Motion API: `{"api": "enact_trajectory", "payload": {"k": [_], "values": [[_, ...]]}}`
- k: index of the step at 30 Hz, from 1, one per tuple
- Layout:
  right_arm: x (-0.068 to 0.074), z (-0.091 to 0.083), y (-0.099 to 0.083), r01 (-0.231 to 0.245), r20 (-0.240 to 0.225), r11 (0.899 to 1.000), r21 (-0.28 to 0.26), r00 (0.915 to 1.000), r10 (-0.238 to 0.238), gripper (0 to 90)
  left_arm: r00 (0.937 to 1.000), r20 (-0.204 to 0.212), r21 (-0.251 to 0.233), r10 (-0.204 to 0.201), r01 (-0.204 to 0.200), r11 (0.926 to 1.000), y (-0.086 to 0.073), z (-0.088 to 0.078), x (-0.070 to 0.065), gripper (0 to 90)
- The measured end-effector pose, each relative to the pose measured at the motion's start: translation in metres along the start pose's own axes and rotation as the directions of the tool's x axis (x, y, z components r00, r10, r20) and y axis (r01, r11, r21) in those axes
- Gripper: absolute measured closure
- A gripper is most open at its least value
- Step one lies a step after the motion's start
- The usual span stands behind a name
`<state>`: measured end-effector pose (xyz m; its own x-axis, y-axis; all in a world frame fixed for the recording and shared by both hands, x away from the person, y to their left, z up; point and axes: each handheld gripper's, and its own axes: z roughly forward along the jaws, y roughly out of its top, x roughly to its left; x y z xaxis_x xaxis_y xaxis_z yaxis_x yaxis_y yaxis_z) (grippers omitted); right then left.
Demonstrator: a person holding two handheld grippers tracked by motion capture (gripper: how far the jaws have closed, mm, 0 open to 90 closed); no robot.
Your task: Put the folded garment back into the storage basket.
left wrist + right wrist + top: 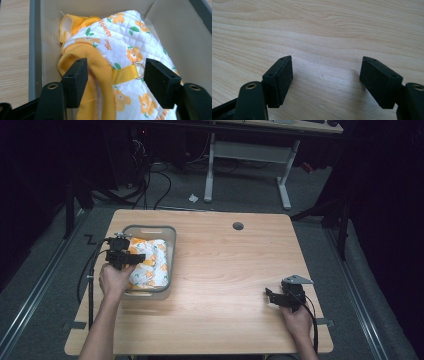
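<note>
My left gripper (113, 75) hangs with jaws apart over the quilted flower-print garment (130, 47) lying in the grey bin (170, 240), while my right gripper (325, 80) gapes above bare desk (324, 30).

A table (225, 270) stands in the middle, with a second desk (250, 150) behind it across the floor. A bin (171, 240) sits on the table's left part, toward the far edge. A folded garment (150, 265) lies in the bin, filling most of it. The left gripper (125, 256) hangs over the bin's left side, above the garment; in the left gripper view a strap with a ring (139, 68) lies between its spread jaws. The right gripper (280, 297) rests near the table's right front corner, well apart from the bin, with bare tabletop between its parted jaws. A small hole (238, 226) sits near the table's far edge, right of the bin.
</note>
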<state>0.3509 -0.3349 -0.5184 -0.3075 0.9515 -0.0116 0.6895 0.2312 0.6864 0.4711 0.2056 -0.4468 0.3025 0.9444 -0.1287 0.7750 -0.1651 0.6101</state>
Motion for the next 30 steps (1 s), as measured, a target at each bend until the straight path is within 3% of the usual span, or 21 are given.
{"api": "enact_trajectory", "payload": {"k": [6, 10, 17, 25, 26, 30], "values": [[0.000, 0.000, 0.000, -0.001, 0.000, 1.000, 0.000, 1.0000, 0.001, 26.9, 0.9993, 0.012, -0.070, 0.036, -0.035, 0.9969, -0.001, -0.014, -0.013, 34.5], [0.000, 0.000, 0.000, 0.000, 0.000, 1.000, 0.000, 1.0000, 0.000, 26.9, 0.9969, 0.003, -0.108, 0.079, -0.078, 0.9910, -0.002, -0.023, -0.023, 34.8], [0.000, 0.000, 0.000, -0.001, 0.000, 1.000, 0.000, 1.0000, 0.001, 26.9, 0.9951, 0.021, -0.185, 0.097, -0.091, 0.9784, -0.004, -0.035, -0.035, 34.2], [0.000, 0.000, 0.000, -0.001, 0.000, 1.000, 0.000, 1.0000, 0.001, 26.9, 0.9919, 0.074, -0.213, 0.103, -0.085, 0.9733, -0.004, -0.042, -0.051, 33.3], [0.000, 0.000, 0.000, 0.000, 0.000, 1.000, 0.000, 1.0000, 0.000, 26.9, 0.9897, 0.096, -0.218, 0.107, -0.084, 0.9724, -0.004, -0.043, -0.056, 34.0], [0.000, 0.000, 0.000, -0.002, 0.000, 1.000, 0.000, 1.0000, 0.002, 26.9, 0.9856, 0.109, -0.226, 0.130, -0.103, 0.9687, -0.004, -0.046, -0.065, 34.6]]}}
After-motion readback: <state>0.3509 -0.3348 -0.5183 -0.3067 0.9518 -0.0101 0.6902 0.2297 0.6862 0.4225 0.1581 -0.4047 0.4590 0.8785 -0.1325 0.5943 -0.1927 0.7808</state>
